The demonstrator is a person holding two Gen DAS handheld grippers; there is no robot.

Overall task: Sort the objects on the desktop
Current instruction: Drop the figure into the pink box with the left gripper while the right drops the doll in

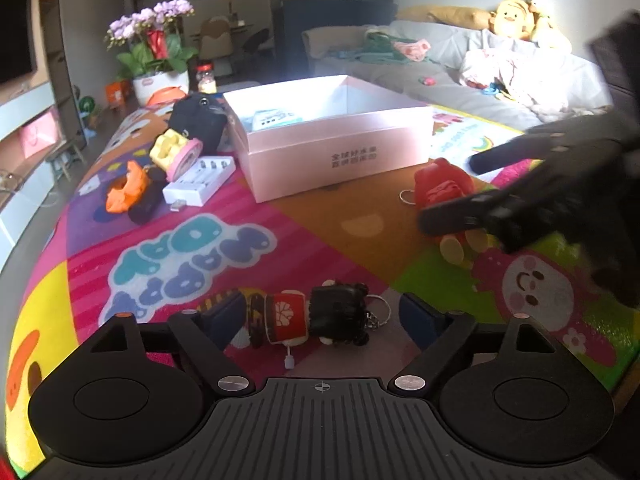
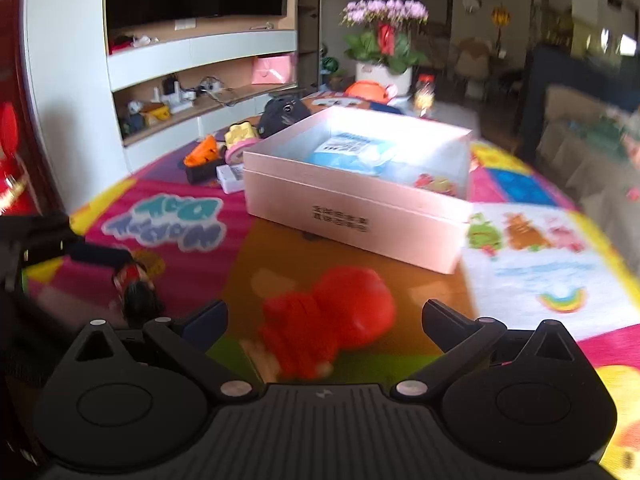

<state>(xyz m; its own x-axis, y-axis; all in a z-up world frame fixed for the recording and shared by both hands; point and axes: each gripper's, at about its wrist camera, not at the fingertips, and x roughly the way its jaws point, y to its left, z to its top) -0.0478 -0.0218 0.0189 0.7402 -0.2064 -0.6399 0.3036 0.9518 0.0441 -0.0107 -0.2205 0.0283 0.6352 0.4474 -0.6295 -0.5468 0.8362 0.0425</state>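
A pink open box [image 1: 340,152] stands mid-table; it also shows in the right wrist view [image 2: 352,216] with a blue packet and a small red item inside. My left gripper [image 1: 324,316] is open around a doll keychain [image 1: 316,316] with a red body and black head, lying on the mat. My right gripper [image 2: 324,320] is open over a red plush toy [image 2: 336,320]; the toy also shows in the left wrist view [image 1: 440,184], with the right gripper [image 1: 456,188] around it.
Left of the box lie a white battery charger [image 1: 200,180], an orange toy [image 1: 128,192], a yellow-pink toy [image 1: 176,152] and a black camera bag [image 1: 196,120]. A flower pot [image 1: 160,84] stands at the table's far end. A sofa [image 1: 480,80] lies beyond.
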